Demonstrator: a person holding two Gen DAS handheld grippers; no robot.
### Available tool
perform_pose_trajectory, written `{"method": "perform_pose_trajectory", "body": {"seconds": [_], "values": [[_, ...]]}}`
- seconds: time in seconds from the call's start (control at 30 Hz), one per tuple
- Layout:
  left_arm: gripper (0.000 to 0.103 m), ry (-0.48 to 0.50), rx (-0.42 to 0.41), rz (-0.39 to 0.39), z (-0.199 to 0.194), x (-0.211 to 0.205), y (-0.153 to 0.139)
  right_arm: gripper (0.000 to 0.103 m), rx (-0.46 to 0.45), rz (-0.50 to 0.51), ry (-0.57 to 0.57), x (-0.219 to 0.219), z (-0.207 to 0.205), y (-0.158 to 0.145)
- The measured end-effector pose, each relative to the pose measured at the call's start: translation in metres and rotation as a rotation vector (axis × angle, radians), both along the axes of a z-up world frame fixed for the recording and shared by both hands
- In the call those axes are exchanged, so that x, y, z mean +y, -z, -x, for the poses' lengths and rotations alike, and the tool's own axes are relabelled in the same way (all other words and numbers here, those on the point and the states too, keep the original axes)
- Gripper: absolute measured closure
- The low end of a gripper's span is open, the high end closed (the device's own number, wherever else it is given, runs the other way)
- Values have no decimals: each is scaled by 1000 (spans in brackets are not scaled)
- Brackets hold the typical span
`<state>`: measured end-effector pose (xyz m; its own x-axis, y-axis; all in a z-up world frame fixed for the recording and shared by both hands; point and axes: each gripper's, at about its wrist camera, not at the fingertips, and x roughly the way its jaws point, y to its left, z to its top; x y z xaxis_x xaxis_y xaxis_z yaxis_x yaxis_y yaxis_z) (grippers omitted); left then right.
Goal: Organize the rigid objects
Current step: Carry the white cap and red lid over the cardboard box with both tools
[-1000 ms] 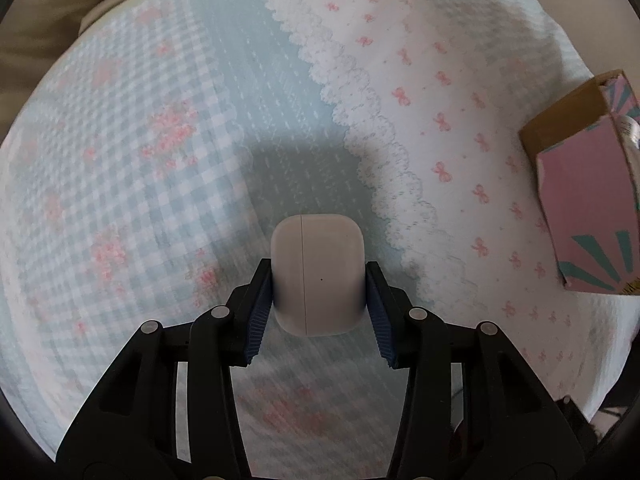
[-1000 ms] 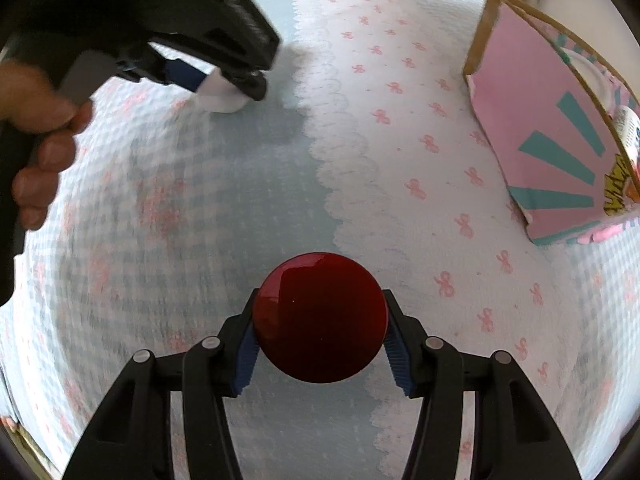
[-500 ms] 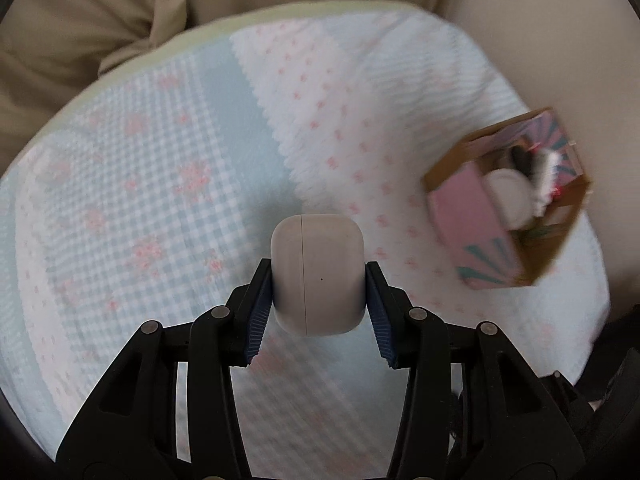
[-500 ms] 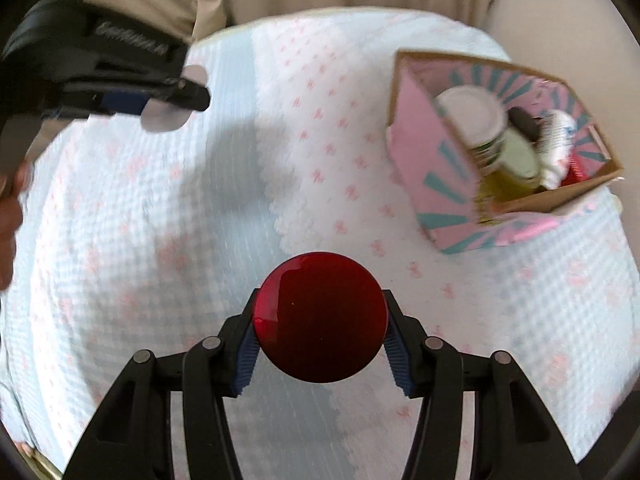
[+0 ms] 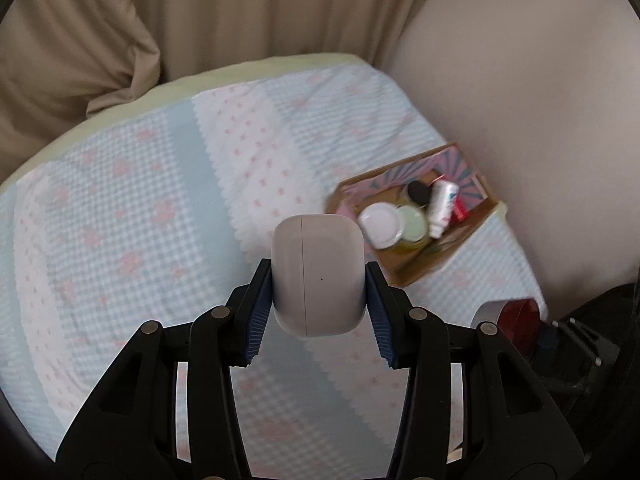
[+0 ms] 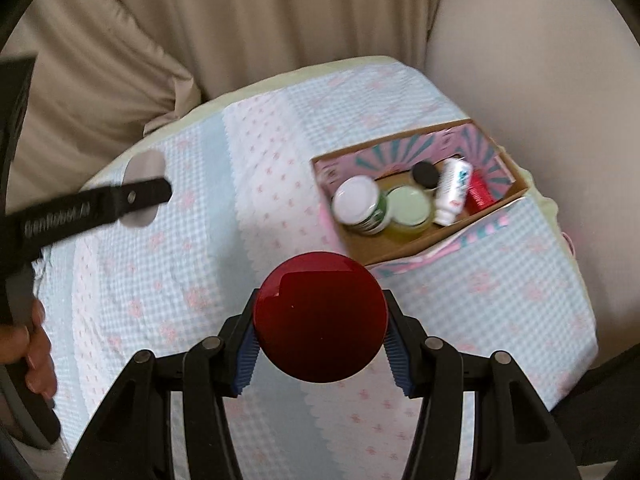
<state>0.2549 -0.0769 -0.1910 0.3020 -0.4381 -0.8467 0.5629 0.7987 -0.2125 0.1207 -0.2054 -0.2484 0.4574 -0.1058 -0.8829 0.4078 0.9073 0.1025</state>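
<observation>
I read this as a home bedroom: a bed under a pastel gingham quilt [image 5: 132, 216], beige curtains [image 5: 260, 12] at twelve o'clock, a plain wall [image 5: 520, 80] at two o'clock.

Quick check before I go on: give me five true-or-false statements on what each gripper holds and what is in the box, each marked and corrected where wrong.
1. The left gripper is shut on a white rounded case. True.
2. The right gripper is empty. False: it is shut on a round red object.
3. The cardboard box on the checked cloth is empty. False: it holds a white-lidded jar, a pale green-lidded jar, a white bottle and more.
4. The box is open at the top. True.
5. The white case lies inside the box. False: it is between the left gripper's pads, outside the box.
</observation>
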Motion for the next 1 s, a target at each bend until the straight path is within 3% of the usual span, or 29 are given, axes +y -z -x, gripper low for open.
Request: {"method": "perform_pose_trajectory", "body": {"seconds": [0.37, 0.7, 1.0], "values": [[62, -57, 3, -12, 16, -76, -5, 53, -41, -39, 5, -117, 1, -35], [62, -140, 55, -24, -4, -178, 29, 53, 6, -74, -79, -233, -40, -12], [62, -124, 114, -92, -32, -247, 82, 53, 74, -115, -115, -306, -102, 30]]}}
